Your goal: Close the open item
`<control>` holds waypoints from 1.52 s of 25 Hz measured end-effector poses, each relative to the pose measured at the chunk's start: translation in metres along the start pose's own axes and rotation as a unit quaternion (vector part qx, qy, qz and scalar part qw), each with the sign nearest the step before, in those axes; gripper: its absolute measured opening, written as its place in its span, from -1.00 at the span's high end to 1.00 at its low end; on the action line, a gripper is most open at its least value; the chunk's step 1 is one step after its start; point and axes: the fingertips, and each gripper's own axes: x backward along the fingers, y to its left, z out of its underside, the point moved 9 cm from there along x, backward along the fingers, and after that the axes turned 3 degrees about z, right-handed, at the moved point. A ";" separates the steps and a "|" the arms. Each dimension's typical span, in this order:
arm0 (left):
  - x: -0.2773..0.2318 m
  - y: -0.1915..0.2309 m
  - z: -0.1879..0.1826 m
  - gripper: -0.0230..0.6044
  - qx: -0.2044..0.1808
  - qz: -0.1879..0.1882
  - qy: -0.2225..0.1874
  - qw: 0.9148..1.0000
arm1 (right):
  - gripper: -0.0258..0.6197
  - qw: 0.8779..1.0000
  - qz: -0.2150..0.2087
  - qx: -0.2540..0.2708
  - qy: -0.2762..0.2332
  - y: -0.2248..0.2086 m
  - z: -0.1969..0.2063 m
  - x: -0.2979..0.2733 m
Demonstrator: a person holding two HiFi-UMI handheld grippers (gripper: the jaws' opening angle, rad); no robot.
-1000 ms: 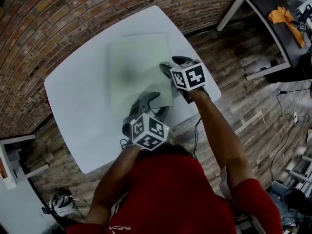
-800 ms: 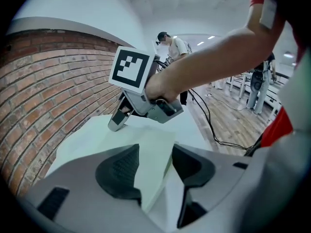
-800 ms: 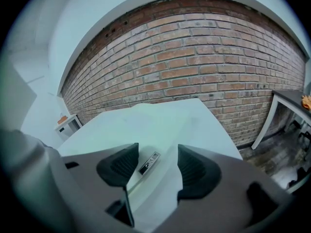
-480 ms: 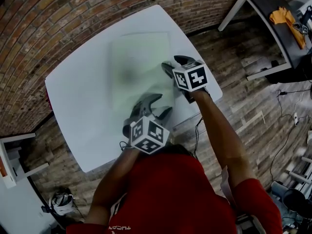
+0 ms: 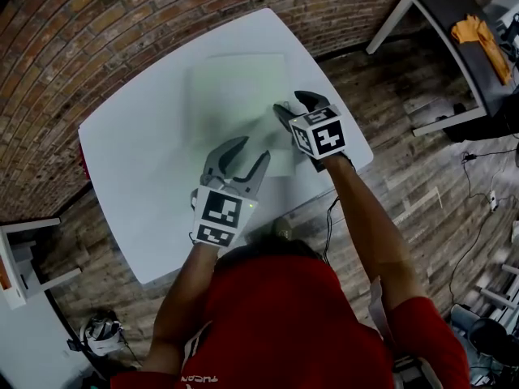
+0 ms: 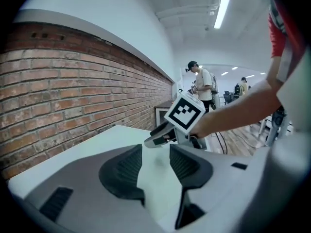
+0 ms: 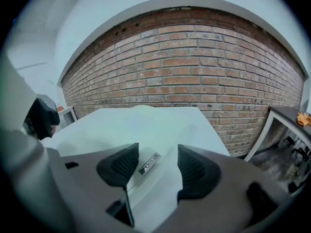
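Note:
A pale, flat rectangular item [image 5: 235, 96] lies on the white table [image 5: 138, 160]; its top looks flat and level. My right gripper [image 5: 292, 105] rests at the item's near right corner, open. In the right gripper view a small label [image 7: 148, 163] on the pale surface shows between the pads [image 7: 119, 166] of my right gripper [image 7: 158, 168]. My left gripper [image 5: 250, 151] hovers above the item's near edge. Its jaws have just been closing, and nothing is between them. The left gripper [image 6: 155, 164] looks across the table at the right gripper [image 6: 158, 139].
A brick wall runs behind the table. A black table with an orange cloth [image 5: 474, 31] stands at the far right, and a white stand [image 5: 24, 258] at the left. Cables lie on the wooden floor. A person [image 6: 200, 84] stands far off.
My left gripper has lifted off the item's near edge and swung left, its marker cube rolling. The right gripper and the item have stayed put.

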 end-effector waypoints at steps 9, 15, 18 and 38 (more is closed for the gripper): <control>0.024 0.033 -0.005 0.44 0.030 -0.049 -0.033 0.998 | 0.19 0.997 0.036 0.074 -0.007 0.009 -0.008 0.007; 0.039 0.049 -0.010 0.45 0.029 -0.066 -0.053 0.996 | 0.19 0.996 0.034 0.078 -0.036 0.020 -0.017 0.020; 0.046 0.050 -0.014 0.48 0.026 -0.068 -0.067 0.995 | 0.19 0.995 0.025 0.080 -0.059 0.026 -0.022 0.034; 0.103 0.044 -0.065 0.72 0.012 -0.073 -0.182 0.980 | 0.51 0.968 -0.025 0.096 -0.231 0.081 -0.079 0.161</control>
